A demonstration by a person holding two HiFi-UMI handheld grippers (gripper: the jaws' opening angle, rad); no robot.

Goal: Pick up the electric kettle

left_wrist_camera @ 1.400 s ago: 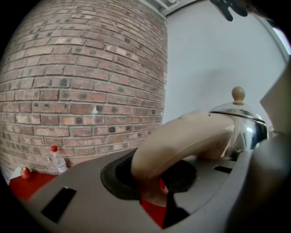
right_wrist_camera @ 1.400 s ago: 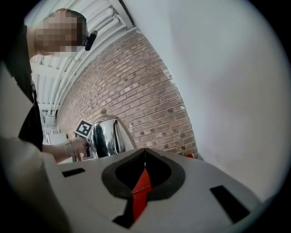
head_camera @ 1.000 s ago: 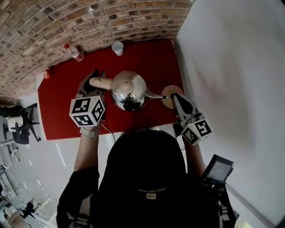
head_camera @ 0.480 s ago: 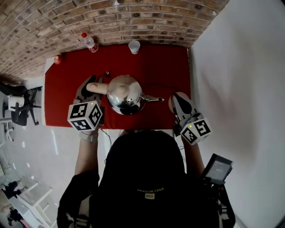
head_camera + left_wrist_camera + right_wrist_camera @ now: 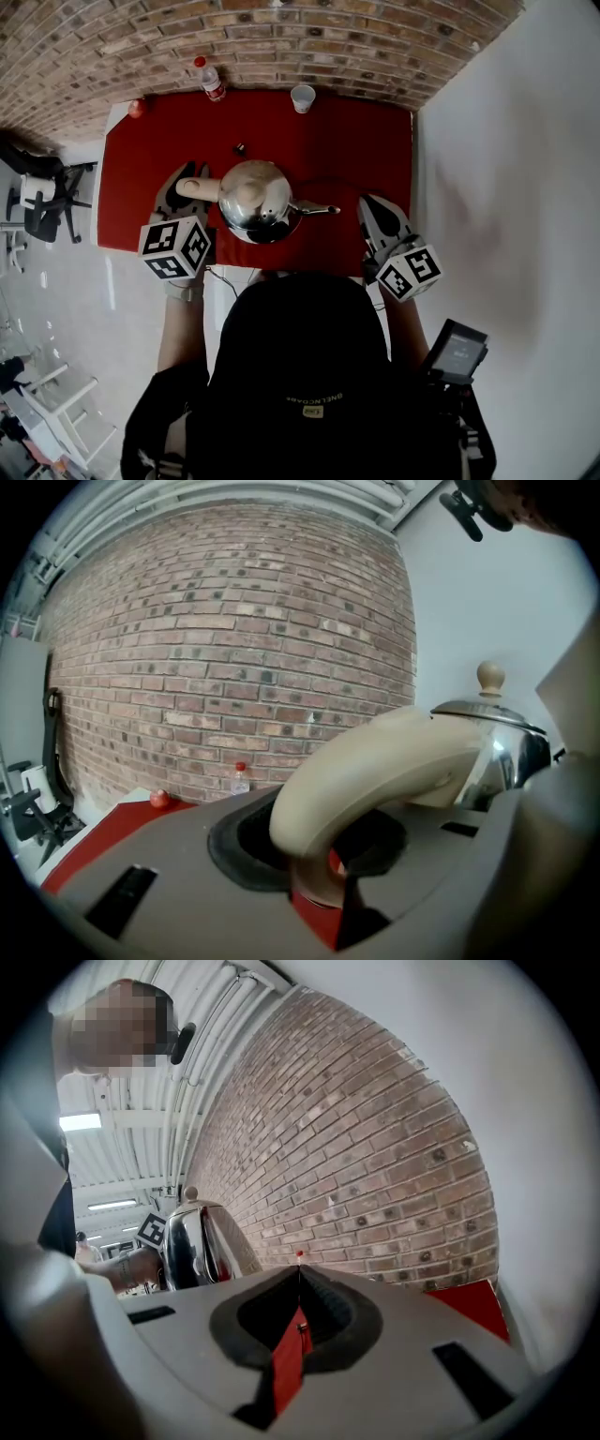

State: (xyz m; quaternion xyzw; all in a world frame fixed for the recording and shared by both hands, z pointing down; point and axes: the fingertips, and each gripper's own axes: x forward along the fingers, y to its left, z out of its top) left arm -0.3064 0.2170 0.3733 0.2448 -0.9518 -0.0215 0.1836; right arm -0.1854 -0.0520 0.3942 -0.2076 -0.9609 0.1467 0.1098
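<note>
One red table point(image 5: 361, 141) against brick wall point(image 5: 281, 37)

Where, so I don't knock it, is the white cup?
In the head view, the white cup stands at the far edge of the red table by the brick wall, right of the bottle and beyond the kettle.

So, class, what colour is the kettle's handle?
The handle is a cream beige, and it shows best in the left gripper view.
</note>
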